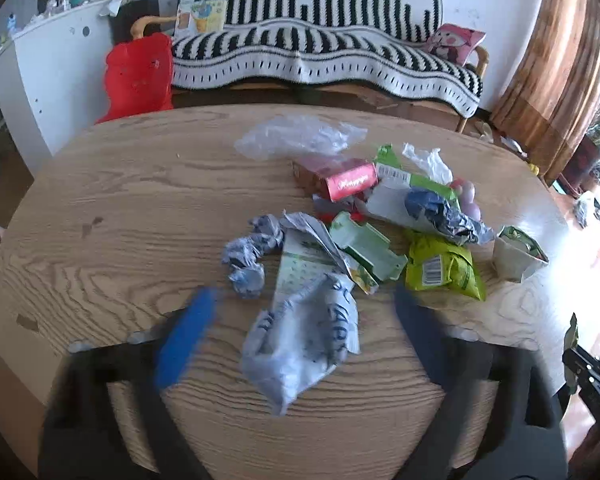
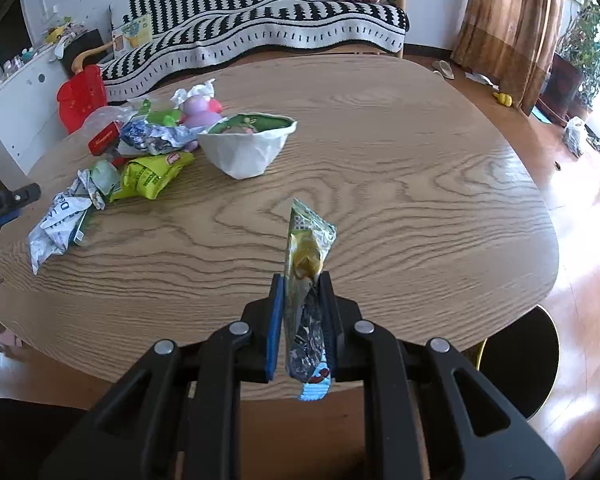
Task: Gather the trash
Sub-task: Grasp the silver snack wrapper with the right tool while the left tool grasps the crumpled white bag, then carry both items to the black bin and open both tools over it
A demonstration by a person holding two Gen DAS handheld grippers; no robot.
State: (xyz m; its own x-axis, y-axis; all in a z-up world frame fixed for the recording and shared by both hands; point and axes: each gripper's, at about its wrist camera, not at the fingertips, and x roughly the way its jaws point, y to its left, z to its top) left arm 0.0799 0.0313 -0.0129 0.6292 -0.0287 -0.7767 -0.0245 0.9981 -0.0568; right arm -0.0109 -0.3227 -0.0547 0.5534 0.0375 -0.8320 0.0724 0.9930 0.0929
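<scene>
A pile of trash lies on the round wooden table (image 1: pixel 100 208). My left gripper (image 1: pixel 304 300) is open, its fingers on either side of a crumpled white wrapper (image 1: pixel 304 344) at the near edge of the pile. Behind it lie a green packet (image 1: pixel 440 268), a red box (image 1: pixel 350 182) and a clear plastic bag (image 1: pixel 300 136). A white paper bag (image 2: pixel 246 144) stands open on the table. My right gripper (image 2: pixel 302 280) is shut on a flat snack wrapper (image 2: pixel 306 248) and holds it upright above the table, nearer than the white bag.
A sofa with a striped black-and-white blanket (image 1: pixel 320 48) stands behind the table. A red bag (image 1: pixel 138 76) hangs beside a white cabinet (image 1: pixel 48 72). A brown curtain (image 2: pixel 508 24) hangs at the right. A black round stool (image 2: pixel 520 364) is by the table's near right edge.
</scene>
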